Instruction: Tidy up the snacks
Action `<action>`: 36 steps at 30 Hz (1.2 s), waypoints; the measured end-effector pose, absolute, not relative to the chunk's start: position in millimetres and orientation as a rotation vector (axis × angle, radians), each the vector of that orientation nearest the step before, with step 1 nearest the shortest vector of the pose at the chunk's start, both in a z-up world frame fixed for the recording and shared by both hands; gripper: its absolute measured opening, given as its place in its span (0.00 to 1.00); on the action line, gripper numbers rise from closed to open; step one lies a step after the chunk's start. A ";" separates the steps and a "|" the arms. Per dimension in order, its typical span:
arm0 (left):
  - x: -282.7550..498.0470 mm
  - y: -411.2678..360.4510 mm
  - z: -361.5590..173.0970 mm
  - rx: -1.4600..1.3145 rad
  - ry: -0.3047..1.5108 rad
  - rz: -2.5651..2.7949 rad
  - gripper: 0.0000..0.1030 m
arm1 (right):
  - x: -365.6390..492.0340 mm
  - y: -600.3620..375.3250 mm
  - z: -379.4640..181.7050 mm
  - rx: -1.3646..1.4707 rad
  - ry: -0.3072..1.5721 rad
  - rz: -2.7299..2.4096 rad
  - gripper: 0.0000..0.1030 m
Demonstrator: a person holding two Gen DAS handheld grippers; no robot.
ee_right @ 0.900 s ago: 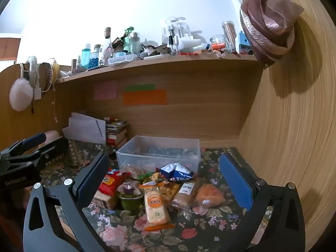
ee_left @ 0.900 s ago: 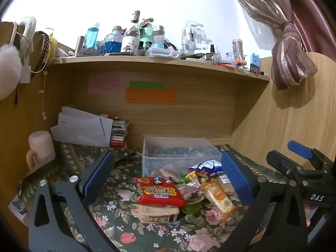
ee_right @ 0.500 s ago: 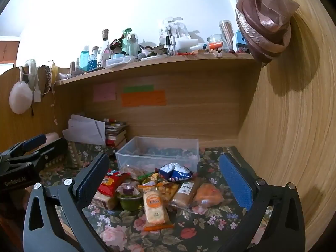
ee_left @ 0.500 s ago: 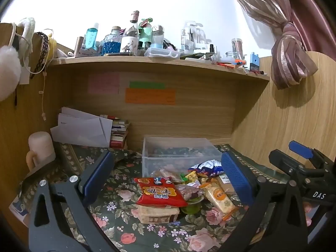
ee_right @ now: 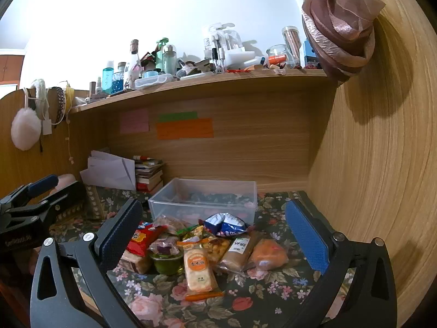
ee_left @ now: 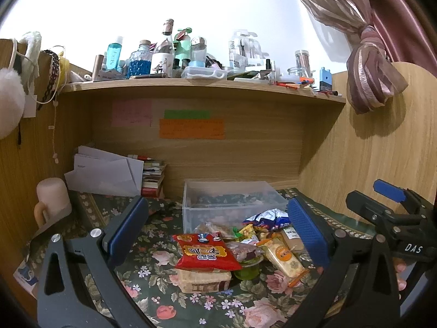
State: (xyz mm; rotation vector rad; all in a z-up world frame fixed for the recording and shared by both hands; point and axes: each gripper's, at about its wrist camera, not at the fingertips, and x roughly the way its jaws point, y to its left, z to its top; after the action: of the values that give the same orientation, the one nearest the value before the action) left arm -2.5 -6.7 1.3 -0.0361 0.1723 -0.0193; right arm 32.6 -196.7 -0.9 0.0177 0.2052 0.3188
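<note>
Task status: not yet begun, judging by the layout. The clear rectangular plastic bin (ee_right: 203,196) stands at the back of the desk (ee_right: 275,287), which is covered with a dark floral cloth. The bin appears to hold no snacks; only the cloth pattern shows through its walls. All snacks lie in one loose heap directly in front of the bin, touching or overlapping one another.

Heap contents, as far as visible:
- red crinkled snack bag (ee_left: 204,251), resting on a beige wrapped cracker block (ee_left: 203,280);
- green jelly cup (ee_right: 166,262);
- long orange-and-cream biscuit packet (ee_right: 198,270), nearest the right camera;
- brown wrapped bar with a white label (ee_right: 237,251);
- orange soft bun in clear wrap (ee_right: 267,254);
- blue-and-white foil bag (ee_right: 225,224), just in front of the bin wall.

Remaining work: every item still requires transfer into the bin.

Left hand-held gripper (ee_left: 215,228): jaws spread wide, holding nothing, touching nothing. It hangs above the near side of the heap, framing the red bag.

Right hand-held gripper (ee_right: 213,233): jaws likewise spread wide, empty, no contact. It frames the biscuit packet and the brown bar.
</note>
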 end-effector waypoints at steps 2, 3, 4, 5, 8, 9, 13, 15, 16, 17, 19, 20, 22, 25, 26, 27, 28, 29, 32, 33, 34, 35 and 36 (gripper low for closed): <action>-2.4 -7.4 1.5 -0.034 0.172 -0.020 1.00 | 32.7 -196.7 -0.9 0.019 0.205 0.320 1.00; -2.6 -7.9 1.4 -0.033 0.172 -0.019 1.00 | 32.8 -196.6 -0.9 0.019 0.206 0.320 1.00; -2.7 -8.1 1.4 -0.032 0.171 -0.018 1.00 | 32.4 -196.5 -1.3 0.018 0.205 0.319 1.00; -2.7 -8.3 1.3 -0.032 0.171 -0.018 1.00 | 32.3 -196.5 -1.4 0.018 0.204 0.319 1.00; -2.7 -8.8 1.1 -0.034 0.170 -0.018 1.00 | 32.3 -196.5 -1.7 0.019 0.204 0.319 1.00; -2.9 -8.7 1.2 -0.036 0.170 -0.018 1.00 | 32.4 -196.5 -1.6 0.019 0.205 0.320 1.00; -2.5 -8.8 2.0 -0.033 0.169 -0.016 1.00 | 32.3 -196.2 -1.1 0.019 0.204 0.327 1.00; -2.5 -9.3 2.0 -0.031 0.168 -0.014 1.00 | 31.7 -195.7 -1.2 0.019 0.201 0.329 1.00; -2.5 -9.0 2.3 -0.031 0.168 -0.014 1.00 | 31.7 -195.6 -1.2 0.019 0.201 0.330 1.00; -2.5 -8.9 2.3 -0.030 0.168 -0.014 1.00 | 31.7 -195.5 -1.1 0.019 0.200 0.330 1.00; -2.6 -8.7 2.6 -0.030 0.168 -0.014 1.00 | 31.5 -195.2 -1.1 0.020 0.198 0.332 1.00; -2.6 -8.6 2.6 -0.030 0.167 -0.014 1.00 | 31.3 -194.9 -1.1 0.020 0.197 0.332 1.00; -2.5 -8.4 2.8 -0.031 0.168 -0.014 1.00 | 31.2 -194.4 -0.8 0.020 0.195 0.334 1.00; -2.7 -7.7 2.7 -0.031 0.168 -0.013 1.00 | 31.5 -194.1 -0.5 0.020 0.194 0.337 1.00; -2.8 -7.1 2.7 -0.032 0.168 -0.012 1.00 | 31.5 -193.8 -0.4 0.020 0.193 0.337 1.00; -3.3 -6.6 2.7 -0.033 0.168 -0.011 1.00 | 31.0 -193.7 -0.6 0.020 0.192 0.337 1.00; -3.7 -5.6 2.7 -0.035 0.168 -0.011 1.00 | 31.1 -193.5 -0.6 0.021 0.192 0.339 1.00; -3.8 -5.2 2.8 -0.036 0.168 -0.011 1.00 | 31.1 -193.2 -0.5 0.021 0.191 0.340 1.00; -4.0 -4.6 2.7 -0.035 0.166 -0.010 1.00 | 30.8 -192.4 -0.1 0.020 0.188 0.342 1.00; -4.3 -4.2 2.4 -0.034 0.165 -0.009 1.00 | 30.7 -192.1 -0.2 0.019 0.188 0.343 1.00; -4.5 -3.8 2.2 -0.033 0.165 -0.009 1.00 | 30.8 -192.1 -0.3 0.018 0.187 0.343 1.00; -4.6 -3.6 2.2 -0.032 0.165 -0.009 1.00 | 30.8 -192.2 -0.2 0.019 0.188 0.343 1.00; -4.7 -3.5 2.2 -0.030 0.164 -0.009 1.00 | 30.7 -192.0 -0.2 0.020 0.188 0.343 1.00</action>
State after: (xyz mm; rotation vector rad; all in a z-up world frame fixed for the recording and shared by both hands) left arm -4.7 -3.5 2.2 -0.0303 0.1641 -0.0086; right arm 30.7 -192.0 -0.2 0.0195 0.1880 0.3434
